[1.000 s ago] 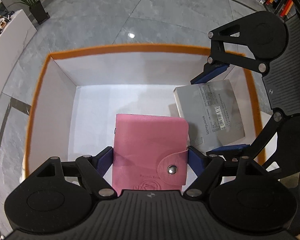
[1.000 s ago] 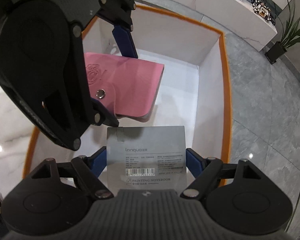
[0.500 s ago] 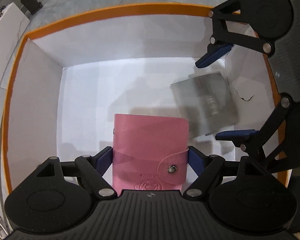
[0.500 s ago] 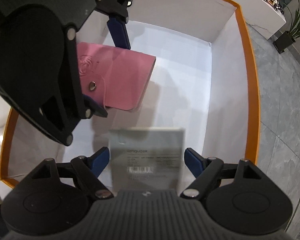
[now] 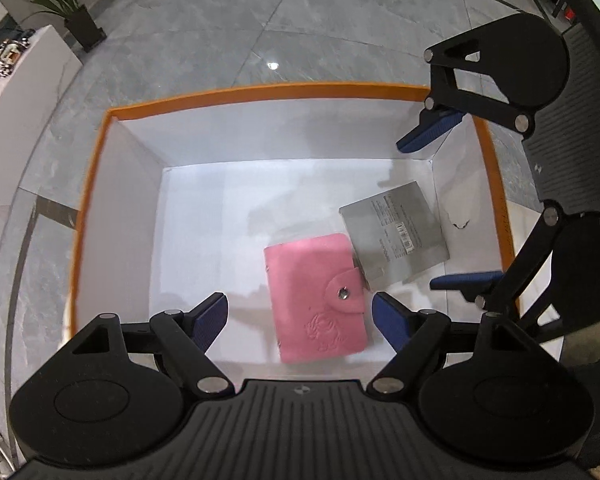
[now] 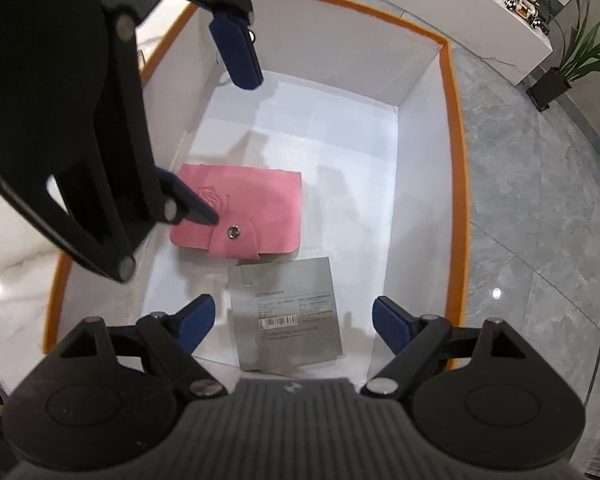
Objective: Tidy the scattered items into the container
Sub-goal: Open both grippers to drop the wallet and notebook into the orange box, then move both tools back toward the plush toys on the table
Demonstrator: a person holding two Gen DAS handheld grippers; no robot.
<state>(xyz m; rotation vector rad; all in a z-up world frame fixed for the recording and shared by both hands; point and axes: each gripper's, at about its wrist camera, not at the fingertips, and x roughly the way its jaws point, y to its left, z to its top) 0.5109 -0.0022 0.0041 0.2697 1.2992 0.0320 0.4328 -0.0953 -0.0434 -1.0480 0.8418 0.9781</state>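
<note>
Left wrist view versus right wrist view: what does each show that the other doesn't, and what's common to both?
Only the left wrist view shows the left gripper open from behind, its fingers spread. Only the right wrist view shows the "PAINTING NOTEBOOK" print on the grey notebook and the right gripper from behind. Both show the pink wallet and notebook lying on the floor of the orange-rimmed box, corners touching or overlapping, neither gripper holding anything.

Just ahead of the right gripper (image 6: 294, 322), we read "lanqua" and, beneath a barcode, "PAINTING NOTEBOOK" on the grey notebook (image 6: 286, 314). Its smaller lines are too fine to read. The pink wallet (image 6: 240, 212) bears only an embossed emblem.
</note>
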